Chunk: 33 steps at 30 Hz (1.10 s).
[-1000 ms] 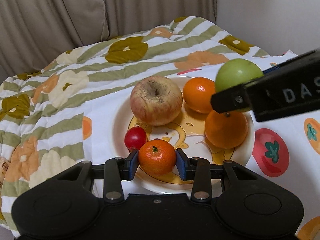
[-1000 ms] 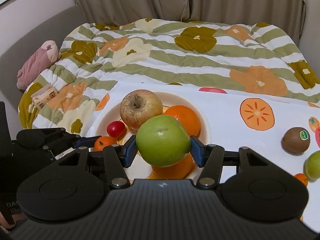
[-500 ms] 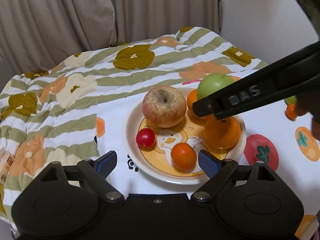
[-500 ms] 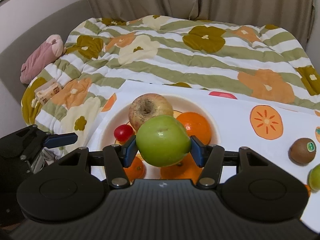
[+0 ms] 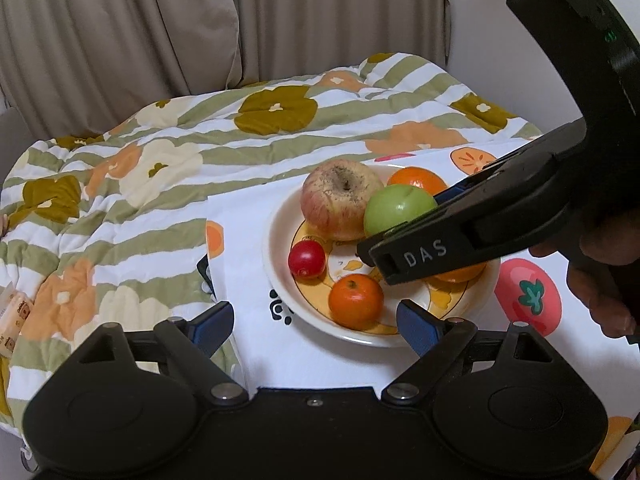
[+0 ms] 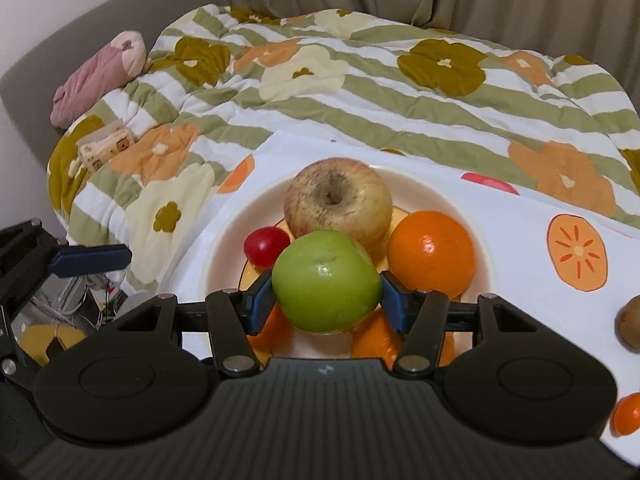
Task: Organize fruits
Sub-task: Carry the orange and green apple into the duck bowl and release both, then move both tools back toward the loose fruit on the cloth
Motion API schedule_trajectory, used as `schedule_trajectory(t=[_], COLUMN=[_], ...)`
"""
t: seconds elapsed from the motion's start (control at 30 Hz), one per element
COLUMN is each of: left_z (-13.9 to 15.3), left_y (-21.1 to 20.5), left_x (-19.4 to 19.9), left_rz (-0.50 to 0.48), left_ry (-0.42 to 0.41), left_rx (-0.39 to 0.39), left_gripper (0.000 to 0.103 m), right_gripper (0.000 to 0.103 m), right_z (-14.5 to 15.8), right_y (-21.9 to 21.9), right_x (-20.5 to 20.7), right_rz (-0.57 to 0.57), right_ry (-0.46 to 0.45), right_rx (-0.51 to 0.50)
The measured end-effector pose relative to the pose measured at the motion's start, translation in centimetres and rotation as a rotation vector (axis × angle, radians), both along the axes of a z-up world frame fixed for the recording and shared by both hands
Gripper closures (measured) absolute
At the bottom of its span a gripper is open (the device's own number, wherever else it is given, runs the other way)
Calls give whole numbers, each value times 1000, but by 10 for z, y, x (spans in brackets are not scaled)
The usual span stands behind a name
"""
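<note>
A white plate (image 5: pixel 276 276) with a yellow picture holds a big reddish apple (image 5: pixel 340 198), a small red fruit (image 5: pixel 306 259), a small mandarin (image 5: pixel 355 301) and oranges (image 5: pixel 416 179). My right gripper (image 6: pixel 326 300) is shut on a green apple (image 6: pixel 326 280) and holds it over the plate's middle, in front of the reddish apple (image 6: pixel 338 200); the green apple also shows in the left wrist view (image 5: pixel 398 210). My left gripper (image 5: pixel 316 328) is open and empty at the plate's near edge, behind the mandarin.
The plate stands on a white fruit-print cloth (image 6: pixel 520 216) over a striped floral quilt (image 6: pixel 360 80). A kiwi (image 6: pixel 630 322) and a small orange fruit (image 6: pixel 628 414) lie to the right. A pink plush (image 6: pixel 96 80) and a tissue packet (image 6: pixel 106 148) lie at the left.
My left gripper let go of the mandarin on the plate, opened wide and drew back. My right gripper carried the green apple lower over the plate's middle.
</note>
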<state>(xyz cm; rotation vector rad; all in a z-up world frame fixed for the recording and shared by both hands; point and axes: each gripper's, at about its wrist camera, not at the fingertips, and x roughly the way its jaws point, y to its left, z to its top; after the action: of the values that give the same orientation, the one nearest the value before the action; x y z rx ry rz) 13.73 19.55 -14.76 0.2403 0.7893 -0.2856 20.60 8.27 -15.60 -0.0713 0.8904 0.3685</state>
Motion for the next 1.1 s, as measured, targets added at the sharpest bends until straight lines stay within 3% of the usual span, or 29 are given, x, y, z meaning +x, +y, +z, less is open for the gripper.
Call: schedule_trajectory(t=[0.1, 0.17, 0.2, 0.23, 0.6, 1.1], left_z=[-2, -2, -2, -2, 4, 38], left_y=[2, 3, 3, 3, 2, -18], left_x=[-1, -2, -2, -2, -8, -32], left_rz=[4, 9, 11, 12, 28, 105], left_ry=[5, 6, 7, 8, -3, -46], left_rx=[-2, -4, -5, -6, -8, -4], left_gripper=[12, 12, 12, 12, 12, 6], right_gripper=[31, 18, 4, 0, 0, 0], right_z=[-2, 0, 1, 2, 11, 61], right_y=[3, 4, 5, 5, -7, -56], right_x=[-1, -2, -2, -3, -9, -54], right_rz=[6, 16, 14, 9, -37, -90], right_ry=[-14, -28, -30, -32, 16, -72], right_rx=[-7, -1, -4, -3, 56, 69])
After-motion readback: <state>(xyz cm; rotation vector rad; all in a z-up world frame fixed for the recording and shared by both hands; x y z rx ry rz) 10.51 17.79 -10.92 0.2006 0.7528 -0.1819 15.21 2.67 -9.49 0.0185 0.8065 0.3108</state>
